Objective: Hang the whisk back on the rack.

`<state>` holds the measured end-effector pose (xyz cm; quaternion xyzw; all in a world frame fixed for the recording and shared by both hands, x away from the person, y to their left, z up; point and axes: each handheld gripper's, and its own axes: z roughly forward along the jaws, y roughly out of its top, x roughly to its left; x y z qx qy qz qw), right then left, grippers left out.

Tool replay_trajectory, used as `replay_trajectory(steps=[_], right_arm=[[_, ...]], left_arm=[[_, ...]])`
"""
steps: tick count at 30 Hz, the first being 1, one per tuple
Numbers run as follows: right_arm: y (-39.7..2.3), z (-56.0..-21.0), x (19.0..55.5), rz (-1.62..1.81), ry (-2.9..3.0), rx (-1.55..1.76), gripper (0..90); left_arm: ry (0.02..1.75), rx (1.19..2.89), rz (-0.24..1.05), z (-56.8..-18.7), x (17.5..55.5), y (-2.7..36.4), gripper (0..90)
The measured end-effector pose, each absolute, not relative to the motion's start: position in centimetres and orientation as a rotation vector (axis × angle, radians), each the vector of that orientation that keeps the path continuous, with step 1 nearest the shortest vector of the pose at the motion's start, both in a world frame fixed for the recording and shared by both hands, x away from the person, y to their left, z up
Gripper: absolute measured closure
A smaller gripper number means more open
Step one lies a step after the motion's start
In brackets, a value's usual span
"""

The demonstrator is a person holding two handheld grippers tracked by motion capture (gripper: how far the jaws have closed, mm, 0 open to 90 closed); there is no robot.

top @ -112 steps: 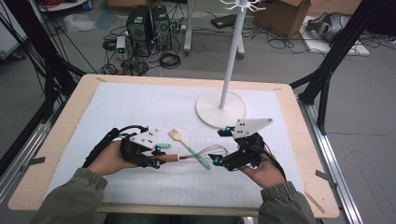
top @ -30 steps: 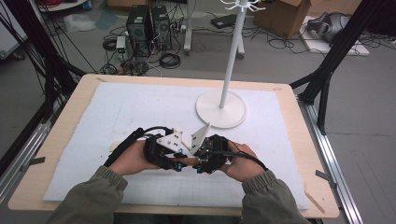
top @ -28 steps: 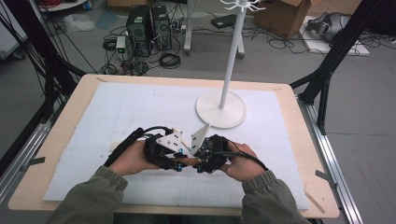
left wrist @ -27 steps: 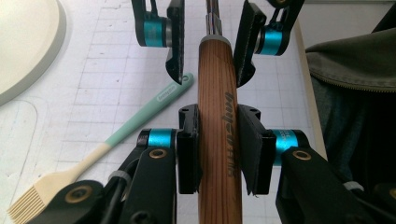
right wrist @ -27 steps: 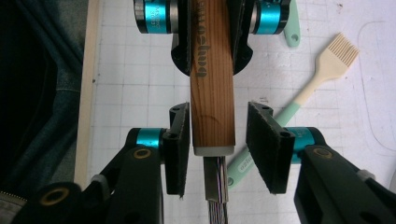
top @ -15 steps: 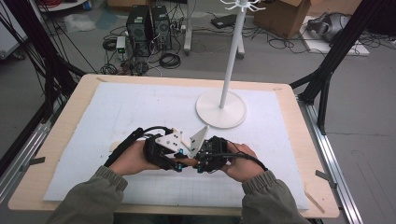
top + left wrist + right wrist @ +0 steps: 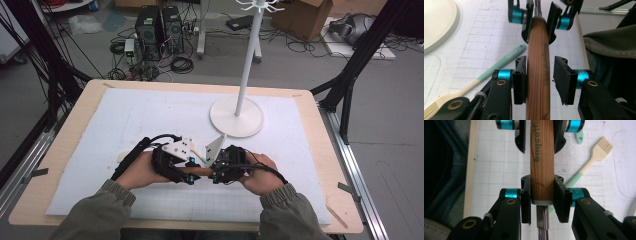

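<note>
Grey floor (image 7: 390, 150) (cables, computer towers (image 7: 159, 22)) behind wooden table (image 7: 65, 150).

Handle (image 7: 542, 160): grained wood, satin, steel ferrule. Brush (image 7: 596, 157): matt mint-and-cream silicone. Mat (image 7: 150, 115): white gridded paper, matt.

Lab: computer towers (image 7: 159, 27), floor cables (image 7: 210, 47)

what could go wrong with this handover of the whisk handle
The left gripper has just been opening: one of its fingers stands clear of the wooden handle, so only the right gripper clamps it, at the very end by the metal collar. The long free part could tip or twist there. If it sags, it may land on the pastry brush lying beneath on the mat.
</note>
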<state>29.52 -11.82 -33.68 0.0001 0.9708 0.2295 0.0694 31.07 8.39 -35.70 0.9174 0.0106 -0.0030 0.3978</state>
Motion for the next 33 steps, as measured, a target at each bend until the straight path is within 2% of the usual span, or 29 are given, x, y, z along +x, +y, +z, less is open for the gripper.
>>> replay_trajectory(steps=[5,11,25,33], right_arm=[[-12.2,-33.5,29.5,0.708,2.92,0.007,71.1],[-12.6,-33.4,29.5,0.725,2.907,0.021,71.1],[-12.5,-33.3,29.3,0.738,2.9,0.013,71.0],[-12.5,-33.2,29.2,0.752,2.898,-0.022,70.8]], left_arm=[[0.051,2.305,-0.007,-35.7,31.2,9.1,59.3],[0.064,2.285,-0.009,-35.6,31.3,9.8,59.1],[0.055,2.276,-0.035,-35.6,31.3,10.3,69.9],[0.019,2.256,-0.046,-35.5,31.2,10.6,71.7]])
